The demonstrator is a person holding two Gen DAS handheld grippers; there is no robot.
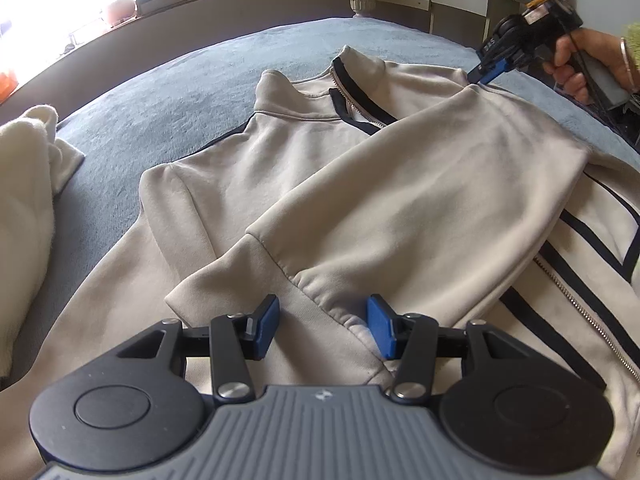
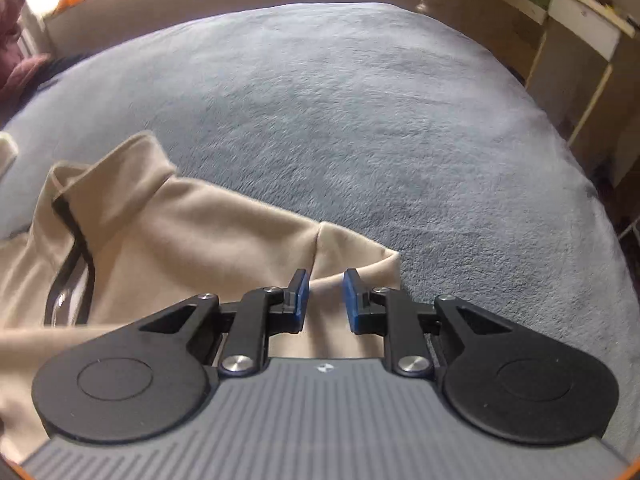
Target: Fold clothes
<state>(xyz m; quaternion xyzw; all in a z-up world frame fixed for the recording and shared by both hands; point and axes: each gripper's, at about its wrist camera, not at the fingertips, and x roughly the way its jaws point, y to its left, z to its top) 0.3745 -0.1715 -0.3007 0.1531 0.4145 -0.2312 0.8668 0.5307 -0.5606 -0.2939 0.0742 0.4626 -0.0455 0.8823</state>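
A beige zip jacket [image 1: 280, 168] with black stripes lies flat on the blue-grey bed. One sleeve [image 1: 420, 208] is folded across its chest, with the cuff [image 1: 240, 280] toward me. My left gripper [image 1: 322, 326] is open, its blue pads just over the cuff, holding nothing. My right gripper [image 2: 325, 298] is open over the folded shoulder edge [image 2: 360, 256] of the jacket [image 2: 180, 232]. It also shows in the left wrist view [image 1: 486, 72], hand-held at the jacket's far shoulder.
A white fleecy garment [image 1: 24, 208] lies on the bed [image 1: 160, 108] at the left. The bed [image 2: 360, 120] stretches past the jacket. A desk with shelves [image 2: 560, 40] stands beyond the bed's right edge, and a window ledge [image 1: 120, 12] at the back left.
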